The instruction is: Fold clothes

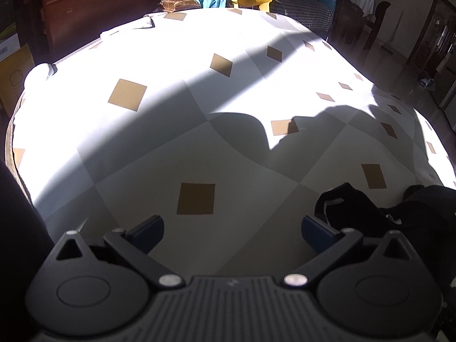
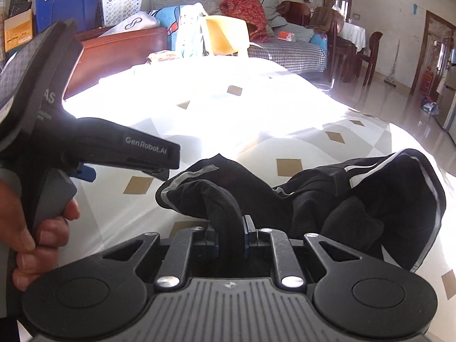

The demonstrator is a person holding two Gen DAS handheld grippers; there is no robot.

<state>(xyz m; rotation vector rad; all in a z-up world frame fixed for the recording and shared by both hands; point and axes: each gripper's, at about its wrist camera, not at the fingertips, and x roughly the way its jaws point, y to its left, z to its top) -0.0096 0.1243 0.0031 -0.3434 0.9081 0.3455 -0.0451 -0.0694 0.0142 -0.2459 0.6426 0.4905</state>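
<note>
Presently, contents as seen from the two wrist views:

Surface: counter [image 1: 159,154] under a white cloth with tan diamond patches, half in hard sunlight, half in shadow.

Task item: black garment [image 2: 356,199] with white stripes along a seam, lying crumpled on the cloth directly ahead of and to the right of the right hand-held gripper; one fold of it is drawn back toward the camera.

Right hand-held gripper [image 2: 230,235]: blue pads drawn close together, clamped on a dark roll of the black garment that rises between them.

Left hand-held gripper [image 1: 232,229]: jaws standing wide apart, nothing between them, only bare cloth ahead; pointed down at the counter.

Garment relative to left hand-held gripper: a black bunch [image 1: 353,211] sits just beyond and outside its right-hand finger; whether it touches that finger cannot be told.

Left unit seen from the right: dark body marked "GenRobot.AI" to the left of the right hand-held gripper, above the cloth, its blue fingers [image 2: 85,172] short of the garment's edge.

Person's hand [image 2: 31,239]: wrapped around the left unit's grey handle, at the left edge of the right wrist view.

Far beyond both: yellow chair [image 2: 225,35] past the counter's far end; brown wooden furniture [image 1: 94,8] to the left of it.
</note>
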